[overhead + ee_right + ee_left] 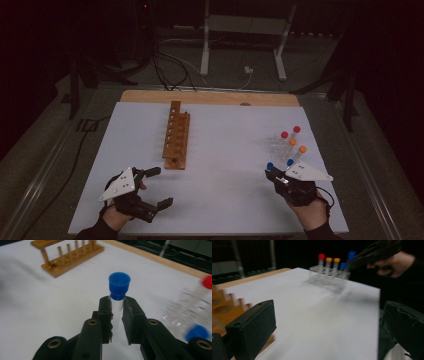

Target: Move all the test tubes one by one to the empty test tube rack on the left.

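Right hand-held gripper (117,307) is clenched on a blue-capped tube (118,293); left hand-held gripper (157,187) is released. I think the smooth tube may slip, or knock the wooden rack (177,140).

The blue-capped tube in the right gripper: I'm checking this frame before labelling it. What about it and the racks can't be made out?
- Tube, right gripper view: its lower end is hidden behind the right gripper.
- Clear rack, right gripper view: blurred and cut off by the right edge; its slots can't be counted.
- Wooden rack, left gripper view: blurred, cut off by the left edge.
- Wooden rack's holes, high view: too small to tell whether any is filled.
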`<state>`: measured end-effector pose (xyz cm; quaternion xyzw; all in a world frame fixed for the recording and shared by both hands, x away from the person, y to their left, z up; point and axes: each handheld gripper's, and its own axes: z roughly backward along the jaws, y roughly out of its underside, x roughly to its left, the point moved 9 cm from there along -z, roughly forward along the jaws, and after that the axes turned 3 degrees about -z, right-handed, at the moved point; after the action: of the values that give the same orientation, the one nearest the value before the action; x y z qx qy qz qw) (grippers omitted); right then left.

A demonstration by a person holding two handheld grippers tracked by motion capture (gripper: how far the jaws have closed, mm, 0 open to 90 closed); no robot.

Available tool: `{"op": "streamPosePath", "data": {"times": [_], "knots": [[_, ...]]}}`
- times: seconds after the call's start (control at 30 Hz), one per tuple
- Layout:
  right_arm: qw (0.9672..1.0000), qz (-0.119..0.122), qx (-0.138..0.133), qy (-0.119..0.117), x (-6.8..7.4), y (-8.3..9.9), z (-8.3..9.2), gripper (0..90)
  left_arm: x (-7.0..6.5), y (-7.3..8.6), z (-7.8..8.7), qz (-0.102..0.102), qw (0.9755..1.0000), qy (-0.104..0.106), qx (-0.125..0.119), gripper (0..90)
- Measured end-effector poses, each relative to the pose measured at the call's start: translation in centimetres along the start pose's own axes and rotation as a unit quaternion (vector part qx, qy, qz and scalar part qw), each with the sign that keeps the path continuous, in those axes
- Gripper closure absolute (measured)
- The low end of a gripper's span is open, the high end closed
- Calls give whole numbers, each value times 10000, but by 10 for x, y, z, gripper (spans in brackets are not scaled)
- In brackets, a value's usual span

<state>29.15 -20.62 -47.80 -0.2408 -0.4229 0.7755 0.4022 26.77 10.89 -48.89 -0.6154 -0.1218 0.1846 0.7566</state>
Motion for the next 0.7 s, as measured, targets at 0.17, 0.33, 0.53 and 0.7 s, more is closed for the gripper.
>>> {"op": "streamPosePath", "data": {"times": [0.17, 0.33, 0.53, 0.7], "knots": [[9993, 193, 86, -305, 21, -1, -15, 771, -12, -13, -25, 66, 9988, 434, 210, 5], [9980, 319, 144, -526, 38, -1, -23, 772, -18, -25, -46, 33, 9974, 686, 205, 5], [9962, 429, 158, -747, 53, -3, -29, 771, -24, -40, -71, 74, 9951, 961, 238, 5], [9950, 497, 149, -856, 62, -5, -31, 772, -26, -47, -87, 38, 9939, 1067, 291, 20]]}}
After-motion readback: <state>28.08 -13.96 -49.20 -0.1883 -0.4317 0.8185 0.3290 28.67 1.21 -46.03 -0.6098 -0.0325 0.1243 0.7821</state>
